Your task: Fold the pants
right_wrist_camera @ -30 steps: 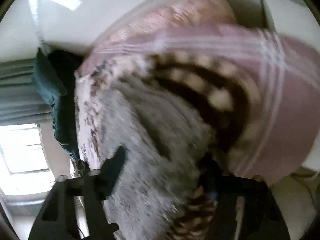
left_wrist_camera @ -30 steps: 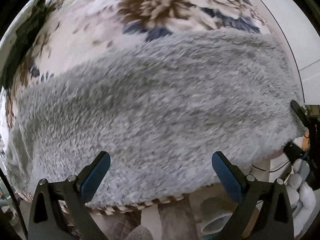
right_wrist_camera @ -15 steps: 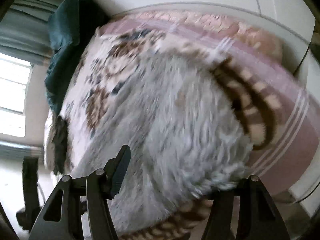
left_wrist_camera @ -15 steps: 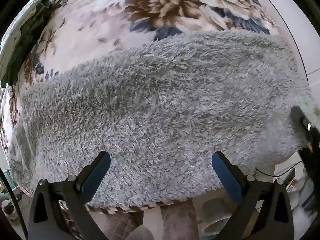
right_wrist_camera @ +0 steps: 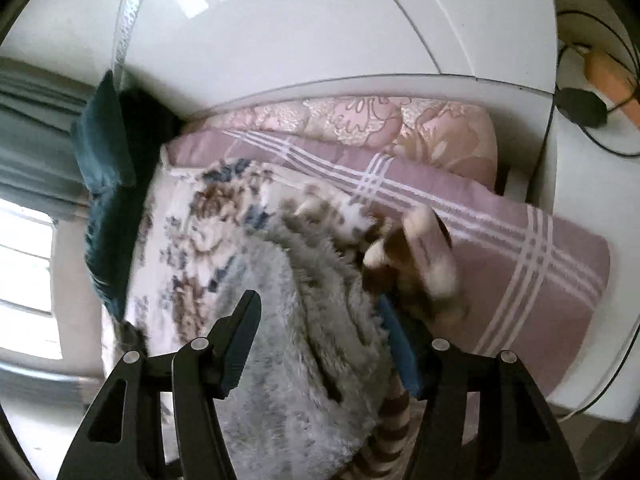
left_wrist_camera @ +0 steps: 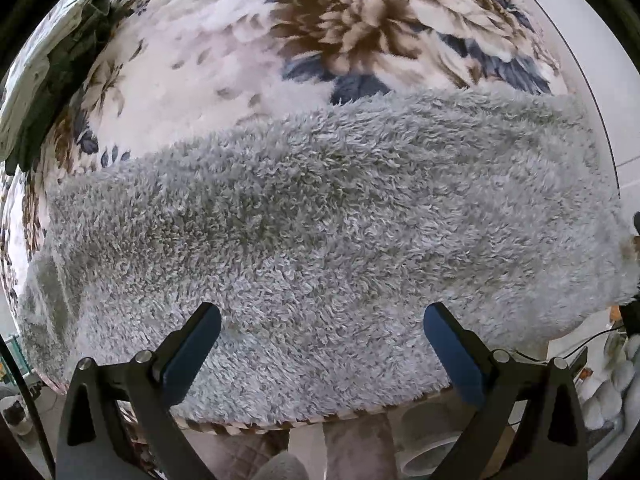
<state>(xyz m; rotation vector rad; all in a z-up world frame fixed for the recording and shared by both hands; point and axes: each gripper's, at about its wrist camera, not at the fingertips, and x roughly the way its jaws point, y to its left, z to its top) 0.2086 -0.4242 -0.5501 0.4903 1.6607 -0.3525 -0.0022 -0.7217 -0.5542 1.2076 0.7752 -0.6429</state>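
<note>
Where floral blanket [left_wrist_camera: 224,60] covers bed, grey fleece pants [left_wrist_camera: 320,216], pink pillow [right_wrist_camera: 400,124]

Soft daylight; window [right_wrist_camera: 24,280] glares, right view blurred.

Smeared by motion in the right wrist view: the brown-and-cream striped blanket edge [right_wrist_camera: 416,256] and the grey fleece pants [right_wrist_camera: 304,360] beside it. Cut off at the left wrist view's right rim: the pants' end [left_wrist_camera: 616,264]. Half hidden behind fleece: the right gripper's [right_wrist_camera: 320,344] blue pad [right_wrist_camera: 400,352]
</note>
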